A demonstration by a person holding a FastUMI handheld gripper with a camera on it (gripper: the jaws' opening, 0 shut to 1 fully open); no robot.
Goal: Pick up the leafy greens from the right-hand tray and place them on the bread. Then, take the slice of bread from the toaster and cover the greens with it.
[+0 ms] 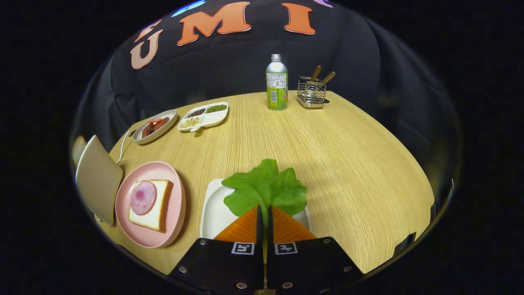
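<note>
Fingers (265, 213) nearly closed, pinching the stem of the leafy greens (266, 189) over the white tray (213, 211) near the bench's (348, 164) front edge. Leaf spread just ahead of the tips. Left: pink plate (177, 205), bread (160, 205), toaster (97, 178) at the left edge. Open bench right and beyond.

A staged kitchen booth: wooden table (327, 155) set with plates of food, black cloth wall (229, 69) behind.
</note>
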